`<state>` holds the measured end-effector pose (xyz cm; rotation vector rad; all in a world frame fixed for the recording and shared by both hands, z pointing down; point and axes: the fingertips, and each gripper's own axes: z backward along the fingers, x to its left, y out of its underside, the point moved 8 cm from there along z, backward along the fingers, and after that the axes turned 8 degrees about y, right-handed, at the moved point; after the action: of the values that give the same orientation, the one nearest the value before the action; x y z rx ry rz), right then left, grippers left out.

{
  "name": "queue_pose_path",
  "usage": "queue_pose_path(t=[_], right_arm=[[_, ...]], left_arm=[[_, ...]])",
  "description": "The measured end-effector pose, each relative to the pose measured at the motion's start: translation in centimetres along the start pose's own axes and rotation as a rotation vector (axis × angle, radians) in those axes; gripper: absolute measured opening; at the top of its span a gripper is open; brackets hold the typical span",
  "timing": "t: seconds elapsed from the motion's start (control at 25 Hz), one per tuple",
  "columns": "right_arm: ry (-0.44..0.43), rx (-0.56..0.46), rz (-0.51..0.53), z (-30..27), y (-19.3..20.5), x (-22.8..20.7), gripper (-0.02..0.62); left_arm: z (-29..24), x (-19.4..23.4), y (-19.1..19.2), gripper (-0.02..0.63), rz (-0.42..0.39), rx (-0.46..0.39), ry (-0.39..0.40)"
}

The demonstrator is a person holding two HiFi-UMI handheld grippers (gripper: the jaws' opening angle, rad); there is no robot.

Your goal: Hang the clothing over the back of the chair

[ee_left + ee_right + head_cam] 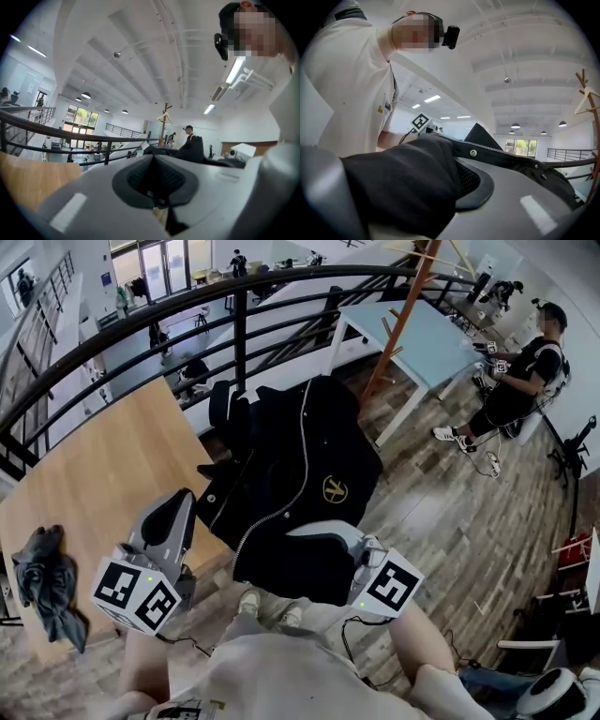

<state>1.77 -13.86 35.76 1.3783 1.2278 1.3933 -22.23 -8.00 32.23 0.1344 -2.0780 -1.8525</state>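
1. Holding the black jacket (300, 465), draped over the back of the black chair (223, 407) with zip and gold emblem facing up, by its near hem.
2. Pinching that hem with the right gripper (305, 532), jaws closed down narrow on the dark cloth. In the right gripper view, showing cloth bunching over one jaw and running on past the tips.
3. Carrying the left gripper (183, 504) just beside the jacket's left edge, near the collar, jaws pressed together. Showing no cloth between them in the left gripper view, and not revealing whether the tips are touching the jacket.
4. Bordering the chair on the left with a wooden desk (94, 474), bearing a crumpled grey cloth (42, 582) at its near corner, well apart from the jacket.
5. Looking past the chair onto a dark curved railing (234, 306), a pale blue table (412, 334) crossed by a slanting wooden pole (403, 315), and another person (525, 376) at the far right on the plank floor.
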Motion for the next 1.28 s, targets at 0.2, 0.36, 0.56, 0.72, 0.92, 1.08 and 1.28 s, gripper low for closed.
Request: queue_pose_path(t=[0.2, 0.36, 0.56, 0.72, 0.92, 1.08, 1.28], right_arm=[[-0.049, 0.056, -0.011, -1.5, 2.5, 0.9, 0.049], [-0.094, 0.072, -0.012, -2.5, 4.4, 1.0, 0.051], [-0.135, 0.103, -0.022, -3.1, 6.0, 0.7, 0.054], [-0.146, 0.121, -0.037, -3.6, 7.2, 0.1, 0.054], [-0.139, 0.164, 0.001, -3.9, 7.9, 0.1, 0.052], [-0.137, 0.190, 0.018, -4.3, 8.2, -0.1, 0.053], [-0.110, 0.267, 0.056, -4.6, 7.4, 0.4, 0.071]], left_arm=[[-1.3, -2.3, -0.7, 0.003, -0.094, -0.009, 0.105], [-3.1, -4.1, 0.1, 0.003, -0.180, 0.027, 0.169], [-5.4, -5.7, 1.1, 0.003, -0.220, 0.071, 0.252], [-7.0, -5.3, 2.1, 0.003, -0.238, 0.109, 0.273], [-7.8, -4.5, 3.4, 0.003, -0.190, 0.140, 0.277], [-8.5, -4.2, 3.9, 0.003, -0.194, 0.158, 0.297], [-8.6, -3.4, 4.4, 0.003, -0.199, 0.197, 0.286]])
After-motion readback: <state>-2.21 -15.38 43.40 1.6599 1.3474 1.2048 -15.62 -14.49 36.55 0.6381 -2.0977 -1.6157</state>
